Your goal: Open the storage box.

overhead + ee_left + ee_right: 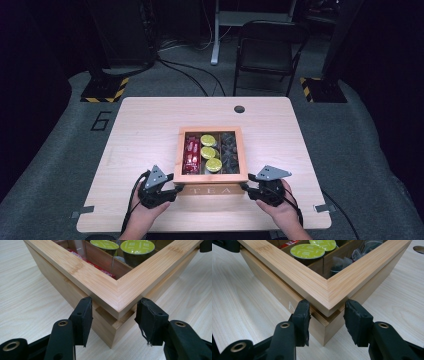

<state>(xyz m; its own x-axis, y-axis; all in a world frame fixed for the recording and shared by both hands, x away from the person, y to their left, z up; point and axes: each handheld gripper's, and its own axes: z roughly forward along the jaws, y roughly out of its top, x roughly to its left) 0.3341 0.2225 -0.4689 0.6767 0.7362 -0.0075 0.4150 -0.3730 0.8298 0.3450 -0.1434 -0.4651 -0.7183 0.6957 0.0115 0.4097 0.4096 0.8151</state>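
Note:
A wooden tea box (210, 190) marked TEA stands near the table's front edge, its framed glass lid (100, 282) on top. Through the glass I see red packets (191, 155), green-topped capsules (208, 152) and dark tea bags (230, 152). My left gripper (176, 189) straddles the lid's near left corner (117, 302), with a pad against each side. My right gripper (245, 187) grips the near right corner (327, 300) the same way. At both corners the lid sits slightly proud of the box body (322, 330).
The pale wooden table (140, 130) has a round cable hole (239, 109) at its back edge. Beyond the table are a black chair (267, 50), floor cables and stands with striped bases (105, 90). Bare tabletop lies left and right of the box.

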